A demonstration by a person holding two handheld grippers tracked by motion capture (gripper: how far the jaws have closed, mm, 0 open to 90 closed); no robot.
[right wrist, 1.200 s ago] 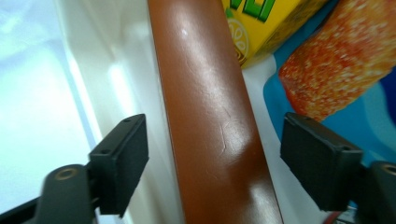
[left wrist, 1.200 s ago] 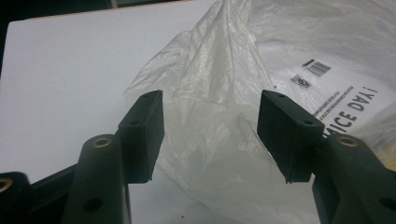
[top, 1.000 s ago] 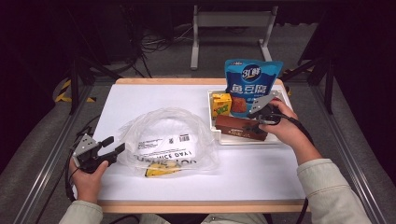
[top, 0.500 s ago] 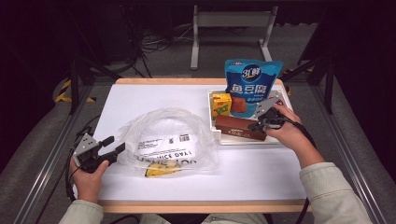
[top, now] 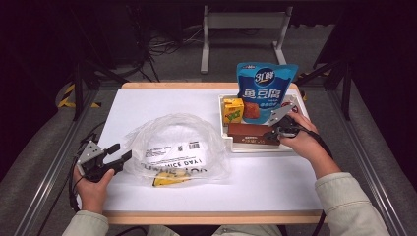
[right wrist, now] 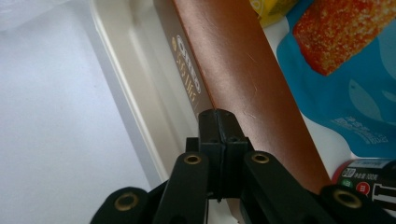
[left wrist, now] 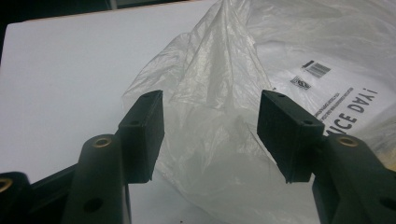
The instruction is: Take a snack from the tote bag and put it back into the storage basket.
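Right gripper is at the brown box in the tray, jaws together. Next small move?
Probably reopen the right gripper and straddle the brown box: its jaws have just closed pad to pad with nothing between them, tips at the box's edge, so no grip yet.

Lab recording booth: metal frame rails [top: 46, 169], floor cables [top: 167, 44], dark surround.

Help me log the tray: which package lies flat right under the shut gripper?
The long brown box; the yellow carton and blue pouch stand upright behind it.
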